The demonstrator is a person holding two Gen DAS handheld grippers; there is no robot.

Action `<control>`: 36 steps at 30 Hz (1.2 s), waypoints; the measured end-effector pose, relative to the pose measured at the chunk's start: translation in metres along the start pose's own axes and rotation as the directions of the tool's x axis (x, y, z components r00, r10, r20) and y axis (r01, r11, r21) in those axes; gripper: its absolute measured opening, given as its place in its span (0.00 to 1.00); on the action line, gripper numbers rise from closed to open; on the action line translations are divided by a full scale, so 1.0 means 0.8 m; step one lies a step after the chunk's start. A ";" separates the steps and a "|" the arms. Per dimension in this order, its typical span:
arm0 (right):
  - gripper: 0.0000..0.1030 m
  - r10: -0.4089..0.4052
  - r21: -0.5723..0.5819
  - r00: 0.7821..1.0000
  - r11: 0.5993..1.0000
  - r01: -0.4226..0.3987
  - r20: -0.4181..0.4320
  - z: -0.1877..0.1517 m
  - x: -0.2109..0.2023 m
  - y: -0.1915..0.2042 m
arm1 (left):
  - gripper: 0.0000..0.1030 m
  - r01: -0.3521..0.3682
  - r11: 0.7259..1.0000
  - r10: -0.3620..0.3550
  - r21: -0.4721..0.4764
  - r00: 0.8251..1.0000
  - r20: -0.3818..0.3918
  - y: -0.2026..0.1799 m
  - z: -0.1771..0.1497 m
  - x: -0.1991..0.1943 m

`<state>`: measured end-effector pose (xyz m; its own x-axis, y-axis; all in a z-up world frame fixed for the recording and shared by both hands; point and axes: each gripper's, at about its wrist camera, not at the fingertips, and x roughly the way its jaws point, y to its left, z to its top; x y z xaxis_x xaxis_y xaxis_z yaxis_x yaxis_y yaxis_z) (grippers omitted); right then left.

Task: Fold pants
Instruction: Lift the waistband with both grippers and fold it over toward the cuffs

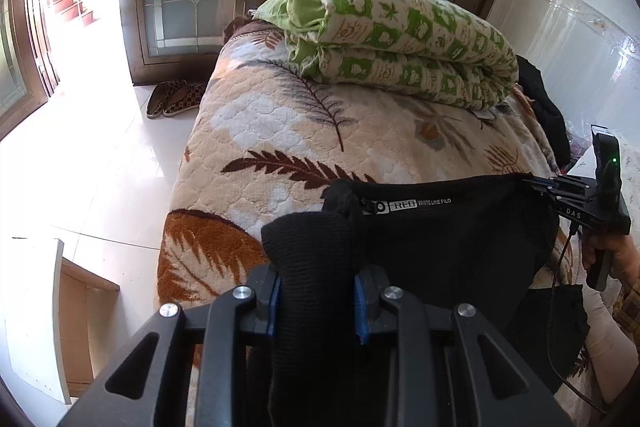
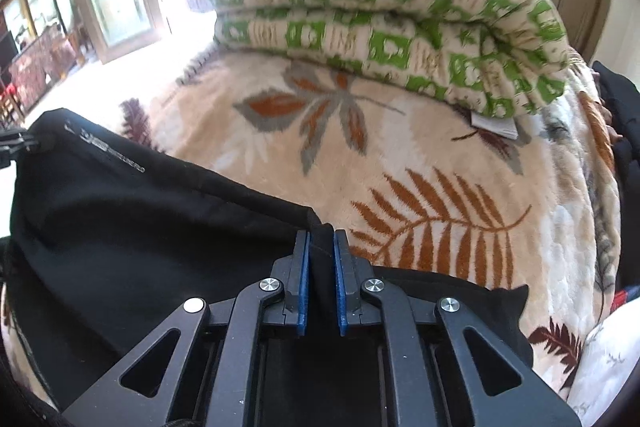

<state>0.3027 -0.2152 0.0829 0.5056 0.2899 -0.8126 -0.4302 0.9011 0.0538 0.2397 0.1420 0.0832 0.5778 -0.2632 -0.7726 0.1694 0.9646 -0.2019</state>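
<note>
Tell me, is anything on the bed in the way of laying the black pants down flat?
Nothing visible is. Both tongs, left and right, already grip the pants; the green quilt lies farther back.

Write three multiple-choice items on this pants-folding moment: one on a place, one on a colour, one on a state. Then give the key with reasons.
1. Where does the folded quilt lie?
A. on the floor
B. on the far part of the bed
C. on a chair

2. What colour are the pants?
A. black
B. grey
C. blue

3. How does the left gripper stand?
A. open above the bed
B. shut on nothing
C. shut on the pants

Key:
1. B, the quilt rests on the leaf-patterned cover beyond the pants.
2. A, the cloth is black in both views.
3. C, thick black cloth is bunched between its blue pads; the right gripper likewise pinches an edge.
</note>
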 end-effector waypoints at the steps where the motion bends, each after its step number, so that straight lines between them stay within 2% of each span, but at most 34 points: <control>1: 0.10 0.002 0.007 1.000 1.000 -0.002 0.010 -0.003 -0.006 0.004 | 0.29 0.003 1.000 -0.003 0.004 1.000 0.003 -0.002 -0.001 -0.004; 8: 0.10 0.027 0.020 0.998 0.999 -0.028 0.058 -0.020 -0.050 0.013 | 0.29 0.098 0.995 -0.098 0.015 0.995 0.023 -0.010 -0.011 -0.047; 12: 0.10 0.057 0.017 0.995 0.998 -0.059 0.076 -0.042 -0.080 0.025 | 0.29 0.114 0.991 -0.116 0.070 0.993 0.018 -0.025 -0.026 -0.075; 17: 0.10 0.087 -0.009 0.995 0.996 -0.087 0.053 -0.083 -0.114 0.047 | 0.29 0.147 0.981 -0.148 0.130 0.989 0.003 -0.041 -0.058 -0.104; 24: 0.10 0.126 -0.027 0.990 0.991 -0.127 -0.056 -0.152 -0.138 0.076 | 0.30 0.212 0.953 -0.195 0.215 0.976 -0.097 -0.057 -0.126 -0.128; 28: 0.10 0.149 -0.021 0.976 0.988 -0.154 -0.162 -0.207 -0.130 0.093 | 0.32 0.227 0.943 -0.187 0.244 0.966 -0.177 -0.066 -0.168 -0.131; 33: 0.10 0.172 -0.021 0.943 0.982 -0.185 -0.285 -0.266 -0.108 0.115 | 0.38 0.208 0.937 -0.135 0.280 0.956 -0.259 -0.074 -0.207 -0.133; 36: 0.10 0.173 -0.029 0.942 0.982 -0.189 -0.287 -0.271 -0.112 0.122 | 0.41 0.199 0.948 -0.127 0.250 0.953 -0.276 -0.068 -0.216 -0.142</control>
<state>0.0535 -0.2232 0.0349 0.1872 0.3361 -0.9230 -0.5392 0.8206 0.1895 0.0268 0.1220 0.0781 0.3090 -0.3694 -0.8764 0.4750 0.8583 -0.1942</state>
